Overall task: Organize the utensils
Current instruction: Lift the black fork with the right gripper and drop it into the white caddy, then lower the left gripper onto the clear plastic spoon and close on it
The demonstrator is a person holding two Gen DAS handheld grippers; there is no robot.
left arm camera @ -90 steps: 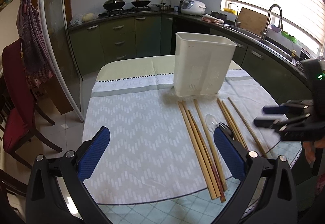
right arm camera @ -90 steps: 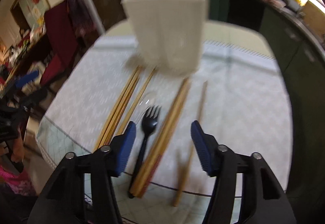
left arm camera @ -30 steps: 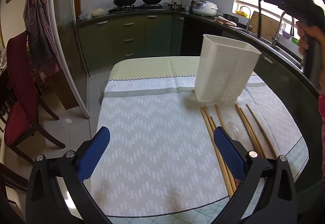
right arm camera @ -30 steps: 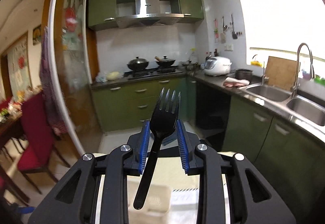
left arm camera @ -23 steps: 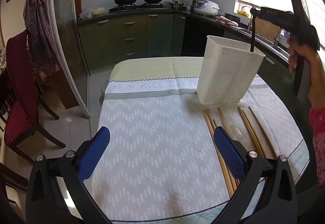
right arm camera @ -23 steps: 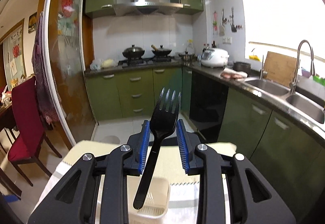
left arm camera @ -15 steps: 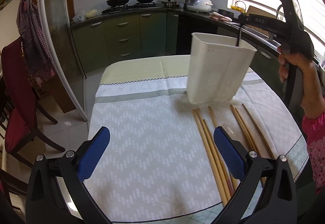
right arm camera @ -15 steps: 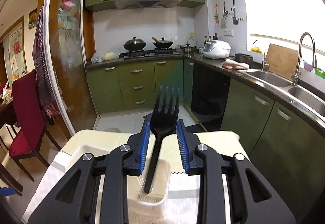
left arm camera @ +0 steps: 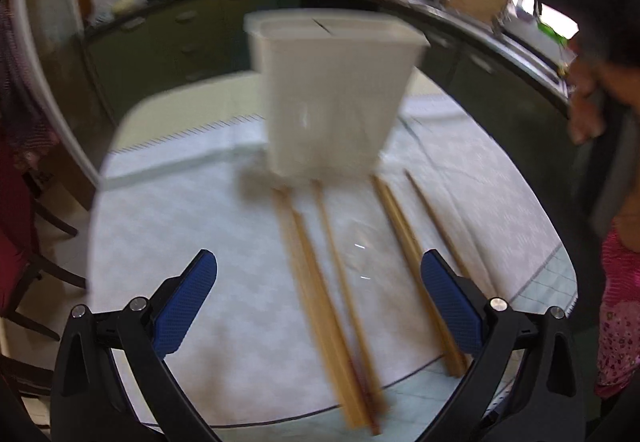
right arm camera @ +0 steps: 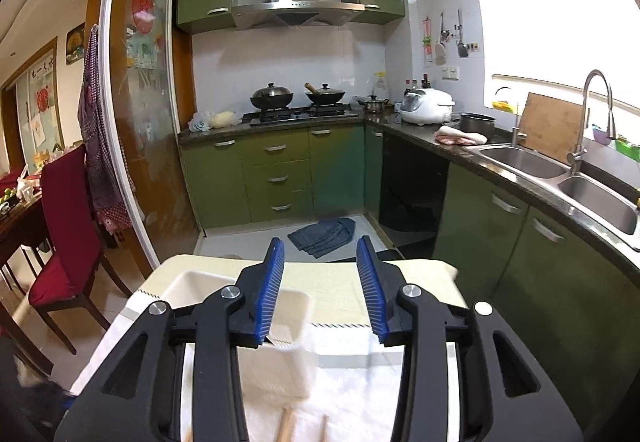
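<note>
The tall white plastic utensil holder (left arm camera: pixel 332 97) stands upright on the bench (left arm camera: pixel 180 226), which is covered by a pale chevron-patterned cloth. Directly in front of the holder lie the long wooden chopsticks (left arm camera: pixel 320 282), roughly parallel, their far tips touching or nearly touching its base; a clear plastic spoon (left arm camera: pixel 360 254) seems to lie among them, though blur makes this uncertain.

The chopsticks look light, stiff and smooth, so they may roll or slip. A pinch near the middle of one or a close pair would probably keep it balanced. The spoon is likely light and slippery, best taken by its handle.

The left hand-held gripper (left arm camera: pixel 320 306) hovers over the chopsticks with its blue pads wide apart and nothing between them. The right hand-held gripper (right arm camera: pixel 320 290) sits above the holder's rim; its jaws are opening and are empty.

The cloth looks soft and could bunch under a scraping finger. Beyond the holder is a kitchen with green cabinets (right arm camera: pixel 276 177), a stove with two woks (right arm camera: pixel 296 97) and a steel sink (right arm camera: pixel 560 177); a red chair (right arm camera: pixel 68 226) stands to the holder's left.
</note>
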